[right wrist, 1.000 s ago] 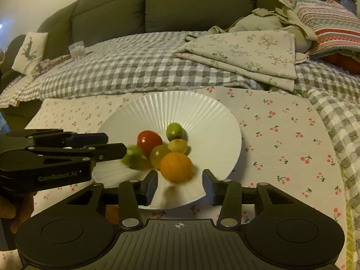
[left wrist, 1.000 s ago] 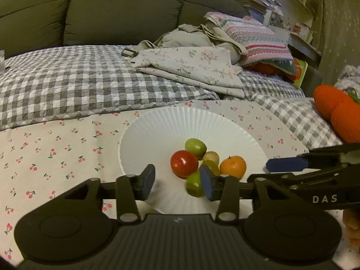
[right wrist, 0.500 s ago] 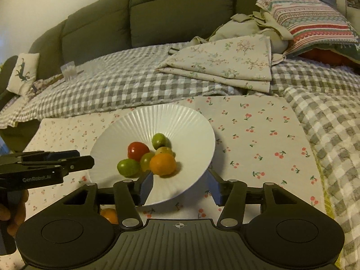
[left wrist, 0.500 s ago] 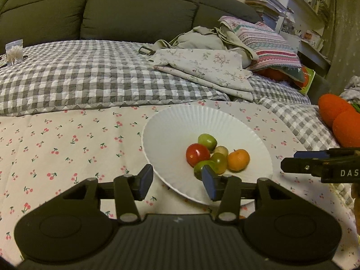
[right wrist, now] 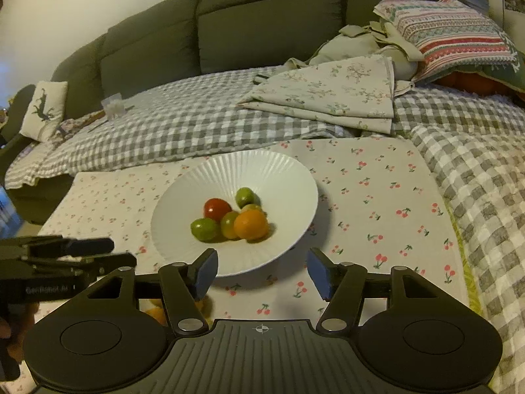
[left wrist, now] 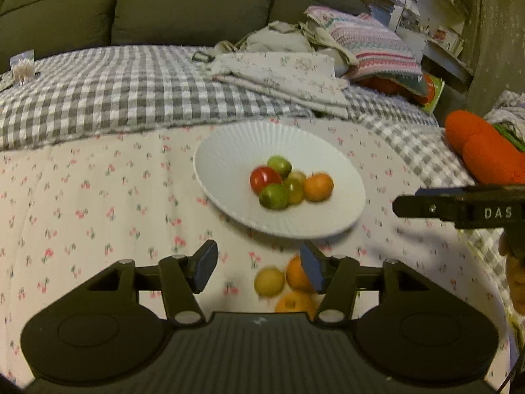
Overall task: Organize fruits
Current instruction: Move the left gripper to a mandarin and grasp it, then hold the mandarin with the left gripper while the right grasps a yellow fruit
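Note:
A white ribbed plate (left wrist: 229, 151) (right wrist: 197, 197) sits on the cherry-print cloth. It holds a red tomato (left wrist: 264, 179) (right wrist: 216, 209), an orange (left wrist: 317, 186) (right wrist: 251, 225) and several green fruits (left wrist: 274, 196) (right wrist: 204, 229). My left gripper (left wrist: 259, 262) (right wrist: 88, 252) hovers short of the plate's near rim, its jaws opening and gripping nothing. On the cloth below it lie a yellow-green fruit (left wrist: 269, 281) and two loose oranges (left wrist: 293, 303), partly hidden by its right finger. My right gripper (right wrist: 262, 272) (left wrist: 426, 207) stands at the plate's near right, jaws opening and empty.
Behind the plate a grey checked blanket (right wrist: 183, 128) covers a dark green sofa (right wrist: 262, 23). It carries a folded floral cloth (right wrist: 331, 98) and a striped pillow (right wrist: 449, 39). An orange plush carrot (left wrist: 485, 154) lies at the far right. A hand (left wrist: 515, 282) holds the right gripper.
Both grippers have drawn back from the plate and widened their jaws. The green fruit and the orange that were at their tips now lie on the plate. Loose fruits came into view.

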